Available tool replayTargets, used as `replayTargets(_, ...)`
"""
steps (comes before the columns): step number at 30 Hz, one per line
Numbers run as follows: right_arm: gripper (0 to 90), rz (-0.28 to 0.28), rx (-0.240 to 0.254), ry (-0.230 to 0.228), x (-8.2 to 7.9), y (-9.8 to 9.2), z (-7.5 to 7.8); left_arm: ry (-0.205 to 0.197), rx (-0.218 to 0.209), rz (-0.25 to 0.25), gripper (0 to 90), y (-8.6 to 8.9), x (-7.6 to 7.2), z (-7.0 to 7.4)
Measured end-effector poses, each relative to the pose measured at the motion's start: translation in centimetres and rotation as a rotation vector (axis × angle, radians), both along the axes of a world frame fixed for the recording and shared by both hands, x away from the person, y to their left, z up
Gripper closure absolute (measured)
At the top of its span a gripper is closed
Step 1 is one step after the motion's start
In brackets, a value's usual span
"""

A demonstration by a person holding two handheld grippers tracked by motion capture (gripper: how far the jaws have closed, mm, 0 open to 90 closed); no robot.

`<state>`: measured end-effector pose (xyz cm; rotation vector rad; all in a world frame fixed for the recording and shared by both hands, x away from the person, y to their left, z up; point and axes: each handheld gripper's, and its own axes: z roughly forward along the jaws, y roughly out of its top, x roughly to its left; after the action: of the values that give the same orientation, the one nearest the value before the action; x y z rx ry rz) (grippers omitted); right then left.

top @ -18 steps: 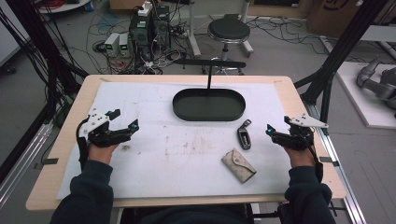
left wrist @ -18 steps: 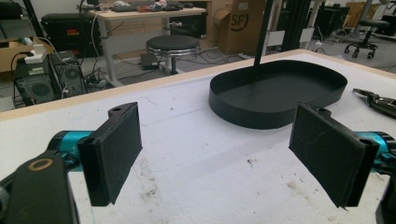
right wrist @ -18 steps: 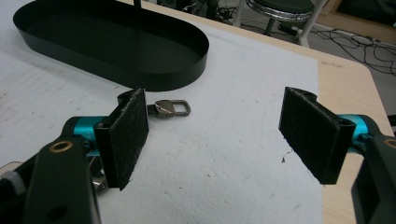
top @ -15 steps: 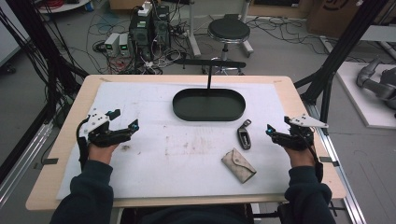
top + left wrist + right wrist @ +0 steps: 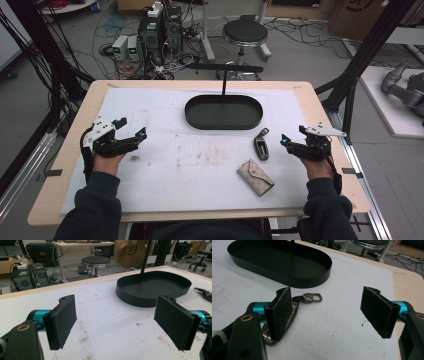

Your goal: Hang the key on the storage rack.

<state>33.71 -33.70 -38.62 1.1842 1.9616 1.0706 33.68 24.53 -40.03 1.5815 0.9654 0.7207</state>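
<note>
Both claws stand apart and empty over the white-covered table (image 5: pixel 165 185): the right claw (image 5: pixel 291 137) at three o'clock, just beside the dark metal car key fob (image 5: pixel 261 147), the left claw (image 5: pixel 131 128) at nine; the black oval tray (image 5: pixel 223 112) sits at twelve.

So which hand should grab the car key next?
Probably the right. The right gripper sits open just beside the car key, while the left gripper, also open, is far across the table.
</note>
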Motion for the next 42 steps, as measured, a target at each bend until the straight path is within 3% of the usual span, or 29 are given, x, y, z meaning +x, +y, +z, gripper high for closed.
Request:
replayTargets(9,30.2,0.021,-0.020,0.026,0.6,2.0,-0.3,0.002,0.006,0.019,17.7,0.6,-0.5,-0.2)
replayTargets(10,38.9,0.031,-0.023,0.044,0.8,2.5,-0.5,0.004,0.004,0.021,17.7,0.6,-0.6,-0.2)
replayTargets(14,48.8,0.065,-0.058,0.097,1.7,3.8,-1.2,0.013,0.006,0.023,17.8,0.7,-0.6,-0.4)
replayTargets(21,30.8,0.069,-0.126,0.208,3.5,5.9,-3.3,0.024,0.009,0.019,18.1,0.6,-0.5,-0.5)
replayTargets(25,30.2,0.085,-0.104,0.265,4.1,7.0,-4.1,0.034,0.011,0.011,18.3,0.4,-0.4,-0.7)
replayTargets(27,32.6,0.077,-0.122,0.290,4.4,7.4,-4.5,0.036,0.012,0.008,18.4,0.4,-0.4,-0.6)
replayTargets(31,41.5,0.099,-0.120,0.319,4.5,7.4,-4.7,0.041,0.010,0.011,18.6,0.5,-0.4,-0.7)
replayTargets(33,41.6,0.099,-0.123,0.320,4.4,7.4,-4.7,0.044,0.013,0.012,18.7,0.5,-0.4,-0.7)
replayTargets(37,44.9,0.156,-0.145,0.327,4.5,6.8,-4.6,0.047,0.008,0.017,19.2,0.6,-0.4,-0.7)
replayTargets(42,48.7,0.214,-0.225,0.338,4.5,5.3,-4.0,0.053,0.007,0.022,19.3,0.6,-0.4,-0.8)
